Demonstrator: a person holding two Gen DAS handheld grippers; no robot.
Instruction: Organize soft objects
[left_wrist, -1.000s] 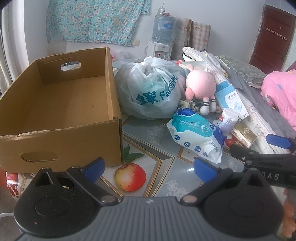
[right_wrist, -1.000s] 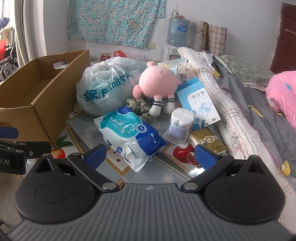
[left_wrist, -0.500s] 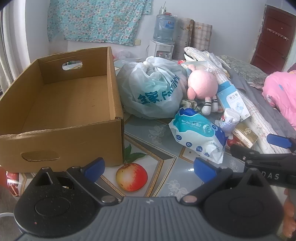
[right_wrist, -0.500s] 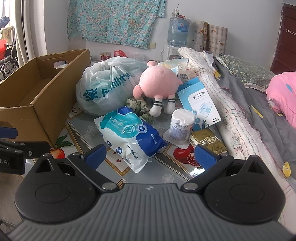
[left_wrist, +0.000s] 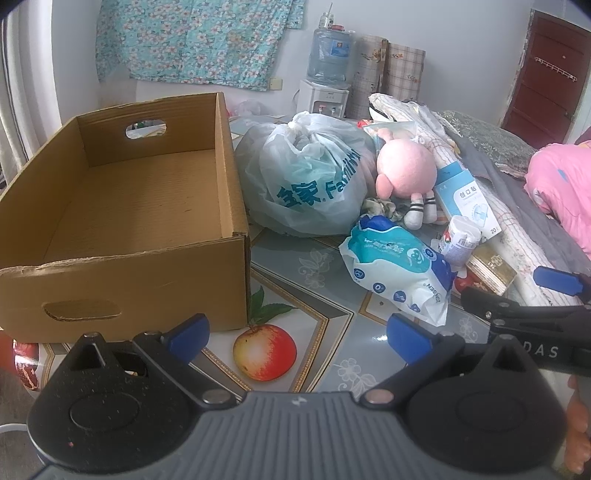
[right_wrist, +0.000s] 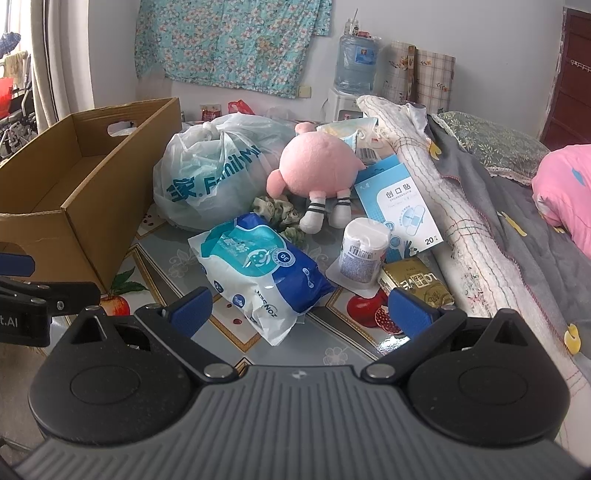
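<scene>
Open corrugated cardboard box at left, empty, torn rim. Beside it, knotted crinkly plastic bag, round fuzzy pink plush toy, glossy soft wipes pack flat on patterned tablecloth. Left gripper and right gripper level above table, fingers spread wide, holding nothing.
</scene>
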